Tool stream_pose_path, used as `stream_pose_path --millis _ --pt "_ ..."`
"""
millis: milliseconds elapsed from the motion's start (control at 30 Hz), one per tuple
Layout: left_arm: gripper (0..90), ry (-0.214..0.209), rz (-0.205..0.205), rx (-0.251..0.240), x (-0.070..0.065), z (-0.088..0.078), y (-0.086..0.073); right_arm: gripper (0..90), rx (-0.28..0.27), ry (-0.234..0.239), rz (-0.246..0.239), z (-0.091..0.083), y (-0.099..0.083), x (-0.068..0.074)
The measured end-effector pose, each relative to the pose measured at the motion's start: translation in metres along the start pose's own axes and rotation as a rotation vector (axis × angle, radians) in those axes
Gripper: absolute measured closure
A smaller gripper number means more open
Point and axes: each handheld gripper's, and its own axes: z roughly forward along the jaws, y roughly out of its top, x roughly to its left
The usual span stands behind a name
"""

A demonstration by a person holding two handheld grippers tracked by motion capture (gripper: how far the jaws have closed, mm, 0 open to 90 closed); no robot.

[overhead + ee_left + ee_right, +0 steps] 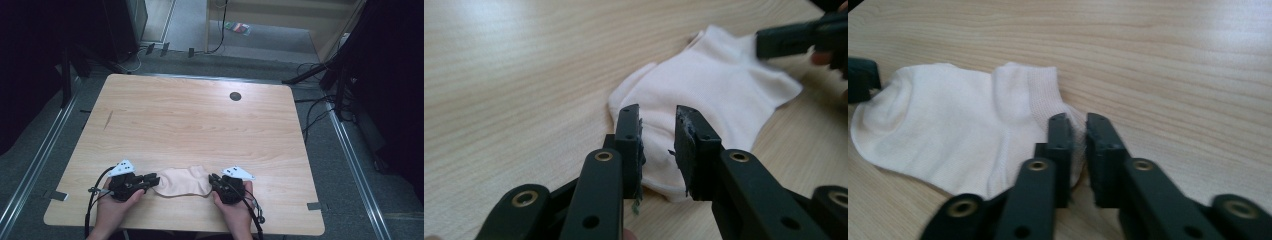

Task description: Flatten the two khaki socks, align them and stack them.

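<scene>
My right gripper [1077,125] pinches the sock [953,135] by its cuff edge, jaws nearly together. My left gripper [658,122] stands slightly parted over the sock's toe end, pads not pressing. The sock lies flat between them on the table [200,115].

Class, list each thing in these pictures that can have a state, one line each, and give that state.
Sock: lying flat on the table, unfolded.
Left tongs: open, a gap between the jaws, sock toe end between them but not pinched.
Right tongs: shut on the sock's cuff edge.
</scene>
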Motion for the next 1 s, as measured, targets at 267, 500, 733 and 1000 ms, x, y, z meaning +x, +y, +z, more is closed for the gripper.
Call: stream_pose_path --millis 267,500,733,1000 --pt "75.9 0.045 0.037 0.027 -0.001 0.004 0.0 88.3 -0.07 0.002 -0.03 -0.006 0.016 0.002" --pt "67.8 0.051 0.034 0.025 -0.001 0.005 0.0 74.3 0.006 -0.017 -0.013 0.008 0.011 -0.008" --pt "61.6 0.032 0.037 -0.013 -0.002 0.0 -0.001 73.1 -0.081 0.048 -0.024 -0.006 0.011 0.0" --pt "56.5 0.02 0.119 0.033 -0.008 0.0 -0.005 78.8 0.048 0.134 -0.163 0.008 -0.005 0.03"
